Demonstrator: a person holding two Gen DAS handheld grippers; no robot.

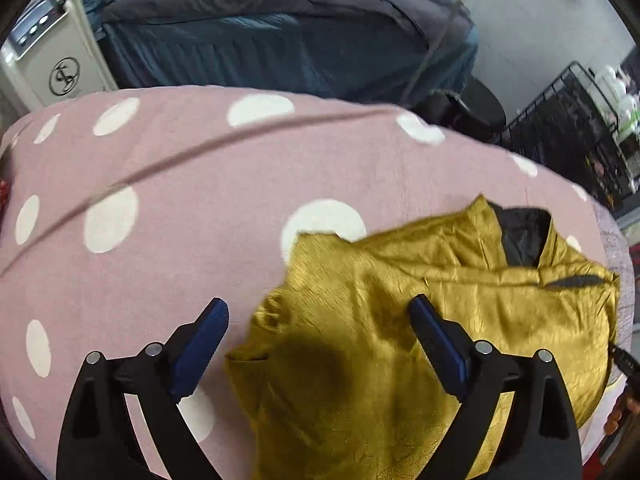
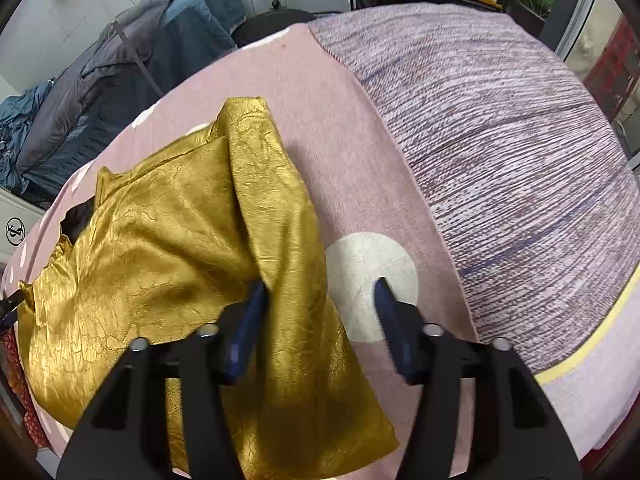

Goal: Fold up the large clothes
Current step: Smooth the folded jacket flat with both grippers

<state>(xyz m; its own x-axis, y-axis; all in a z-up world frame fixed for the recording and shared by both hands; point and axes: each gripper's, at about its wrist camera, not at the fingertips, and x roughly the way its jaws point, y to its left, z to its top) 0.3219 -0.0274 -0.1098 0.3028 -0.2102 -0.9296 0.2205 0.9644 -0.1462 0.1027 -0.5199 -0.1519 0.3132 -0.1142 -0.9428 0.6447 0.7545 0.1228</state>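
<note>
A crumpled gold satin garment [image 1: 400, 320] is spread on a pink sheet with white dots [image 1: 160, 240]. Its near edge is cut off by the bottom of both views, and a dark inner lining [image 1: 520, 236] is only partly seen at its far side. What kind of garment it is cannot be told. One long gold fold [image 2: 272, 208] is stretched away from the rest in the right wrist view.

The left gripper [image 1: 316, 312] is held with its blue-padded fingers [image 1: 204, 344] wide apart, above the cloth's left edge. The right gripper [image 2: 320, 292] is likewise spread, one finger against the gold fold, the other over a white dot [image 2: 372, 280]; nothing is clamped.

A striped purple-grey blanket [image 2: 500, 160] is laid beside the sheet, which is left bare to the garment's left. Beyond it, heaped blue-grey bedding [image 1: 280, 32], a white appliance [image 1: 48, 52] and a black wire rack [image 1: 560, 120] are seen.
</note>
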